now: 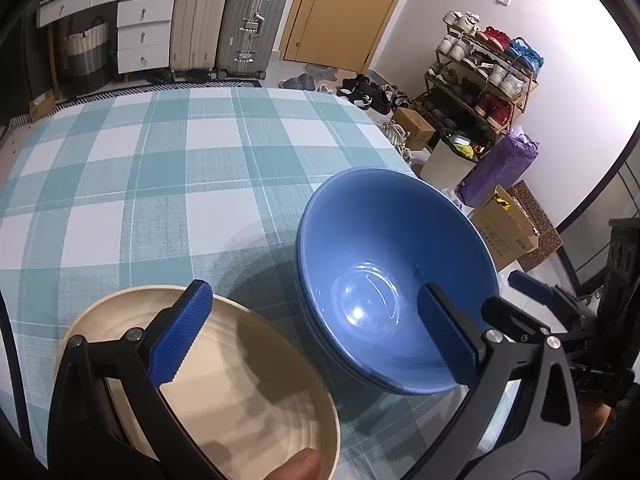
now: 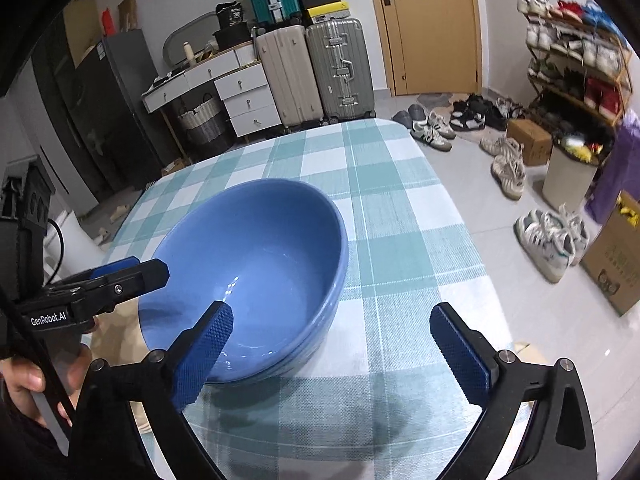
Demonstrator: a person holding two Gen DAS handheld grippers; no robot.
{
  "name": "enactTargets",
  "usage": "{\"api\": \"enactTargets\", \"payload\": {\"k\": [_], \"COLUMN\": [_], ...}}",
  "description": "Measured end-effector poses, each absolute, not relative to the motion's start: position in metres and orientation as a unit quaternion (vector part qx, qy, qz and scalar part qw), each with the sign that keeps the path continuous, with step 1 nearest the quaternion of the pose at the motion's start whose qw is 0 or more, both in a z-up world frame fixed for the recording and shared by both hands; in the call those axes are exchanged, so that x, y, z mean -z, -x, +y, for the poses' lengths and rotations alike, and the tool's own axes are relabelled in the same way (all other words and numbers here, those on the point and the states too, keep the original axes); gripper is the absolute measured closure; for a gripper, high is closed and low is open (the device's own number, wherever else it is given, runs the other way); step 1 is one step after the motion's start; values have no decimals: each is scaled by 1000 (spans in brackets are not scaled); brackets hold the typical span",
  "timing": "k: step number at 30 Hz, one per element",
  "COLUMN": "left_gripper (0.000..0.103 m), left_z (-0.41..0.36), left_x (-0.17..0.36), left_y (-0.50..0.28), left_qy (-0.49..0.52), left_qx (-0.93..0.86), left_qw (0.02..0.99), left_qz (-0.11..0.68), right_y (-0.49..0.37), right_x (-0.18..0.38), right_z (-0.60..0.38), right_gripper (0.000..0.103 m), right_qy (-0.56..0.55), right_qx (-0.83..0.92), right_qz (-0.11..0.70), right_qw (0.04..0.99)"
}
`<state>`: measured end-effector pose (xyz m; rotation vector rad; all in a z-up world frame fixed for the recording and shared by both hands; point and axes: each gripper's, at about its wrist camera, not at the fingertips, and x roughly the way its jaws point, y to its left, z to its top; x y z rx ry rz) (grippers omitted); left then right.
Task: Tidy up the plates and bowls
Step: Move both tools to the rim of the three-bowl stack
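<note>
Nested blue bowls [image 1: 396, 264] stand upright on the checked tablecloth [image 1: 160, 168], near its right edge. A cream bowl [image 1: 248, 400] sits close to their left, partly hidden under the left gripper. My left gripper [image 1: 314, 288] is open: one finger hangs over the cream bowl and the other over the blue bowls' near side, with nothing gripped. In the right wrist view my right gripper [image 2: 331, 309] is open too. Its left finger [image 2: 204, 356] stands in front of the blue bowls [image 2: 256, 256], and its right finger is over bare cloth.
The table's right edge [image 2: 472, 240] drops to a tiled floor with scattered shoes [image 2: 552, 240], cardboard boxes [image 2: 616, 256] and a white bin [image 2: 568, 176]. A shoe rack [image 1: 484, 76], suitcases [image 1: 252, 24] and a door stand beyond. A person's hand [image 2: 24, 380] holds the left gripper.
</note>
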<state>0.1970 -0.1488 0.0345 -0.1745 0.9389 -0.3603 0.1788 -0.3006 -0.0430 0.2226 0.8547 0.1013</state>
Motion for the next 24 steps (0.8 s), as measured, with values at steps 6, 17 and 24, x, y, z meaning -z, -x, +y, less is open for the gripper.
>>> {"api": "enactTargets", "payload": {"k": [6,17,24], "left_gripper": [1,1,9], "left_z": [-149,-149,-150], "left_x": [-26,-18,-12], "left_y": [-206,-217,-223], "left_qy": [95,104,115], "left_qx": [177,171,179], "left_qw": [867,864,856], "left_qz": [457,463,471], "right_y": [-179,-186,-192], "right_x": [48,56,58], "right_z": [-305,-307,-306], "right_gripper": [2,2,8], "right_qy": [-129,-145,-155], "right_qx": [-66,-78,-86], "right_qz": [412,415,413], "right_qw": [900,895,893]}}
